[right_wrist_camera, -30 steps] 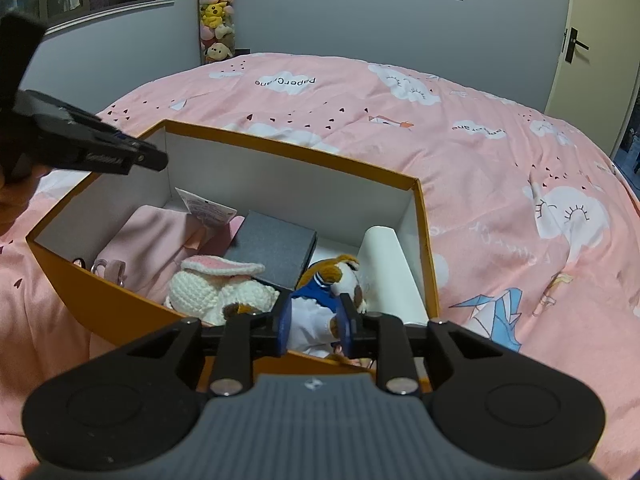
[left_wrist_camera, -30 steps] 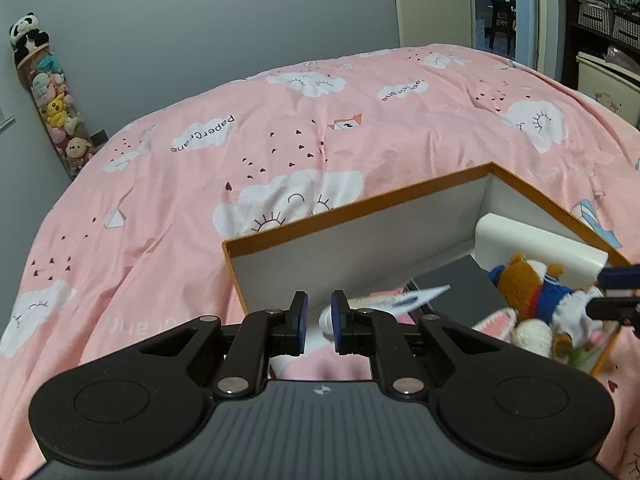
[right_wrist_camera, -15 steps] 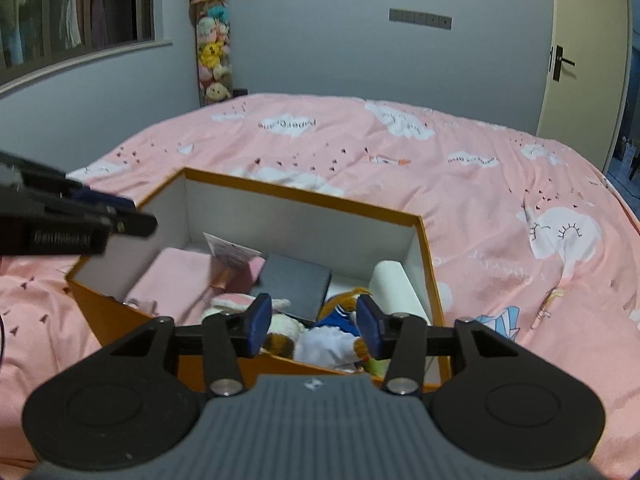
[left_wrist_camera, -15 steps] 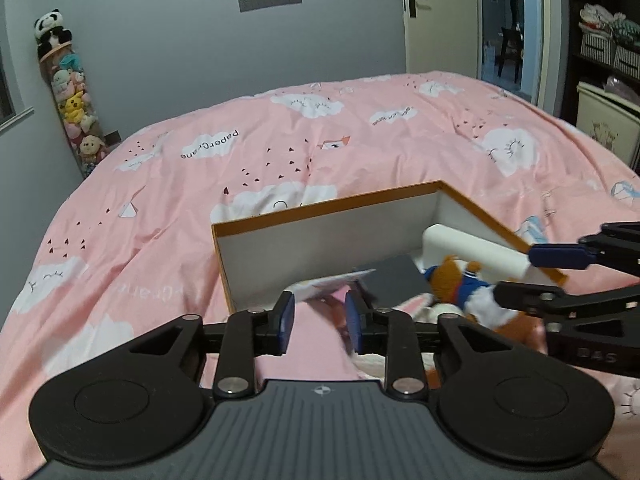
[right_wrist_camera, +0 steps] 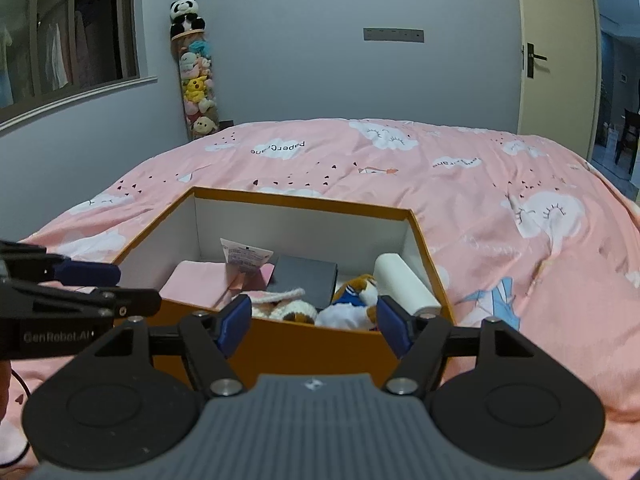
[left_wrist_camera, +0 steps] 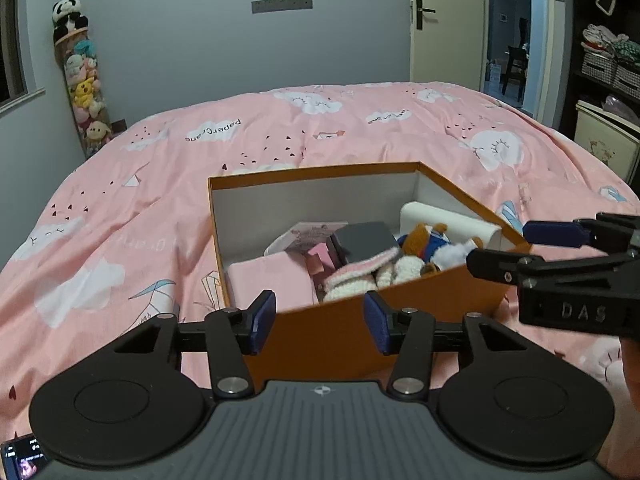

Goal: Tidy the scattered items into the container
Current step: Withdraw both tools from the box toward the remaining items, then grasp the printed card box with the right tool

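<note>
An orange box (left_wrist_camera: 344, 332) with white inner walls sits on the pink bed; it also shows in the right wrist view (right_wrist_camera: 304, 344). Inside lie a pink folded cloth (left_wrist_camera: 272, 280), a dark grey case (left_wrist_camera: 364, 240), a white roll (left_wrist_camera: 452, 222), a crocheted bunny (left_wrist_camera: 372, 272), a bear plush in blue (left_wrist_camera: 428, 240) and a printed packet (left_wrist_camera: 312, 234). My left gripper (left_wrist_camera: 320, 322) is open and empty, just in front of the box's near wall. My right gripper (right_wrist_camera: 316, 324) is open and empty, also in front of the near wall.
The pink cloud-print duvet (left_wrist_camera: 160, 184) spreads all around the box. A tall tube of plush toys (left_wrist_camera: 80, 76) stands at the far wall. A door (left_wrist_camera: 444, 24) and shelves with baskets (left_wrist_camera: 608, 64) are at the right.
Both grippers have opened wide and pulled back and up from inside the box. The packet and the plush that they were over now lie in the box.
</note>
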`<control>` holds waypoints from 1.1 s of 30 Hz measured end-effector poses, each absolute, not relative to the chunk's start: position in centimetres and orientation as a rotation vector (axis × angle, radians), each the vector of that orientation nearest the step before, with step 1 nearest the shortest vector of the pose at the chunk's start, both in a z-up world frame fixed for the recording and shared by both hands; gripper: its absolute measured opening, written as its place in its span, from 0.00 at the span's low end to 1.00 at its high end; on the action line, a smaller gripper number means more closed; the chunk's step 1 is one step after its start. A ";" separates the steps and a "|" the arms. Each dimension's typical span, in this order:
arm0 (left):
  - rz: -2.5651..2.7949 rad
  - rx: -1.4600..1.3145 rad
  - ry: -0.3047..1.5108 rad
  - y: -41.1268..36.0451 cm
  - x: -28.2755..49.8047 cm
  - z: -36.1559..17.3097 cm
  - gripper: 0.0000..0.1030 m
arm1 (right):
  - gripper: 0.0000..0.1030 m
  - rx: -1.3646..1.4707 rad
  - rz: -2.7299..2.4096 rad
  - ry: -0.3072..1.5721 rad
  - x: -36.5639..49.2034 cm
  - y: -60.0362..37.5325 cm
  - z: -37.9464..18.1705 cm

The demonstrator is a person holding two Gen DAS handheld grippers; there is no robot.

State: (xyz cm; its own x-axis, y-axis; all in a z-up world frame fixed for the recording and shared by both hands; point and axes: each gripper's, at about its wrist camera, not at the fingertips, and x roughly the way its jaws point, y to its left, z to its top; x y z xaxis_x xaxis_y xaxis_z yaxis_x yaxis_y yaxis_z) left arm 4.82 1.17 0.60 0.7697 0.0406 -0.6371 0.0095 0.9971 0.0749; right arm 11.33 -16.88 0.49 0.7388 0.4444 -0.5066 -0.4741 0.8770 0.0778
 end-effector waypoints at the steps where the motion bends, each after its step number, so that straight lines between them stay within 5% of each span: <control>1: 0.006 0.074 0.699 1.1 4.5 0.5 0.59 | 0.71 -0.054 0.504 0.544 11.2 -17.0 0.4; 11: -0.086 -0.004 0.789 1.2 1.6 -0.8 0.62 | 0.75 -0.084 0.564 0.618 9.0 -16.9 -1.1; 33: -0.217 -0.104 1.166 3.9 -0.1 -6.3 0.62 | 0.71 -0.078 0.726 1.174 8.3 -15.7 -9.1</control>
